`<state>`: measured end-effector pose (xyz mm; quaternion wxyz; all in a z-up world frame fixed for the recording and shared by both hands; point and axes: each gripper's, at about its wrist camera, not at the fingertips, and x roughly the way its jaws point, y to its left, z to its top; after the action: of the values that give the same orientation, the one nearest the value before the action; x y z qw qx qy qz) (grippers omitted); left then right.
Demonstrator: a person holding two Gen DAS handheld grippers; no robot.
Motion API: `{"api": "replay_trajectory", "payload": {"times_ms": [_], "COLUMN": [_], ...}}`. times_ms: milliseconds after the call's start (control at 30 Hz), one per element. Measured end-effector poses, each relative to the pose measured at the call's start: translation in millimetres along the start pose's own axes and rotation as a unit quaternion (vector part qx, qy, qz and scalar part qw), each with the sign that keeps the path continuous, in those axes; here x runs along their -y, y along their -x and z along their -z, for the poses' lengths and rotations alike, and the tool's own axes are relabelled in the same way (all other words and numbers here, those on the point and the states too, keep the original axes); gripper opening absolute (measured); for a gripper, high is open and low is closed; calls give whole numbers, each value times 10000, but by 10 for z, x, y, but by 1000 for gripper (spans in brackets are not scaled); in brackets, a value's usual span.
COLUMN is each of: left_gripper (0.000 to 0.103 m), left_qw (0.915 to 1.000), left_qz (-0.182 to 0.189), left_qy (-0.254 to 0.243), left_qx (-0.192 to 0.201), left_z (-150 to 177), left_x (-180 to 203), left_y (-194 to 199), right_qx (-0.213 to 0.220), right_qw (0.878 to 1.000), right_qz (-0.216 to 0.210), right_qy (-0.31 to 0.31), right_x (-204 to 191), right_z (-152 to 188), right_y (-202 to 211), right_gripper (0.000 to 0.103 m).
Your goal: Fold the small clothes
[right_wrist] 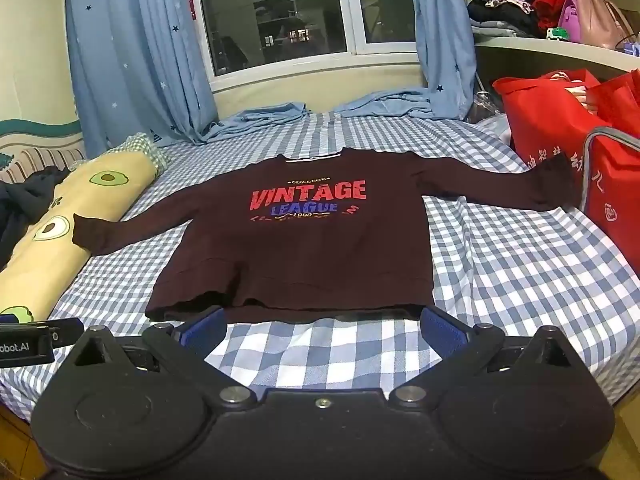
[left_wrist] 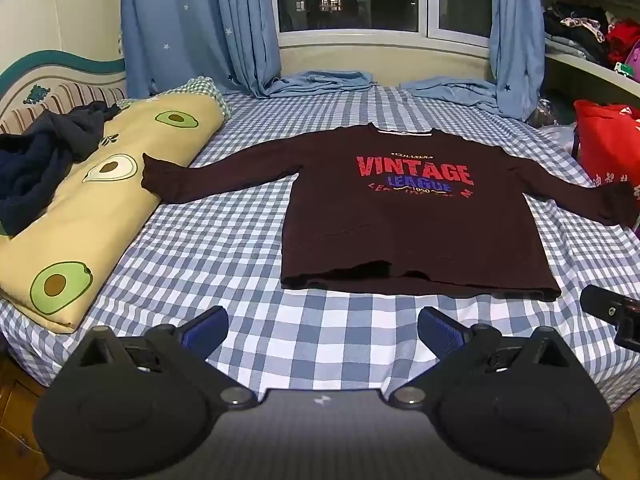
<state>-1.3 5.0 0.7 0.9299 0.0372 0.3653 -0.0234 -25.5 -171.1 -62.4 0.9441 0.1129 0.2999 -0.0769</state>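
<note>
Left wrist view: the left gripper [left_wrist: 322, 330] hangs over the near edge of a bed covered in a blue and white checked sheet [left_wrist: 224, 240], its two blue-padded fingers spread wide with nothing between them but bare sheet. Ahead of the fingers and a little to their right lies a dark maroon sweatshirt [left_wrist: 412, 232], spread flat and face up with both sleeves stretched out to the sides; red and blue lettering on the chest reads VINTAGE LEAGUE. Its hem lies just beyond the fingertips, not touching them. To the gripper's left a rolled yellow quilt with avocado prints [left_wrist: 100, 208] lies along the bed, a dark blue garment [left_wrist: 44, 156] heaped on its far end. A red bag [left_wrist: 604, 148] stands far right, and part of the right gripper [left_wrist: 612, 316] pokes in at the right edge. Right wrist view: the right gripper [right_wrist: 322, 330] is likewise held wide open and empty, its blue fingertips level with the hem of the sweatshirt [right_wrist: 296, 256], which lies directly ahead; whether they touch the cloth cannot be told. Red bags [right_wrist: 560, 128] stand ahead to the right beside one sleeve cuff, and the quilt [right_wrist: 60, 216] lies to the left. Blue star-print curtains [right_wrist: 132, 60] frame a dark window beyond the bed.
</note>
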Motion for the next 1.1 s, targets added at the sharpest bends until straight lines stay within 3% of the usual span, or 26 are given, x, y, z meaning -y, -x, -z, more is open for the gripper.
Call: {"api": "replay_trajectory", "payload": {"times_ms": [1100], "left_gripper": [102], "left_qw": [9996], "left_qz": [-157], "left_qy": [158], "left_qx": [-143], "left_z": [20], "left_x": [-134], "left_y": [-110], "right_qx": [-152], "right_qw": [9997], "right_qz": [-187], "right_qy": [35], "right_x": [-70], "right_z": [-4], "right_y": [-152], "right_gripper": [103]}}
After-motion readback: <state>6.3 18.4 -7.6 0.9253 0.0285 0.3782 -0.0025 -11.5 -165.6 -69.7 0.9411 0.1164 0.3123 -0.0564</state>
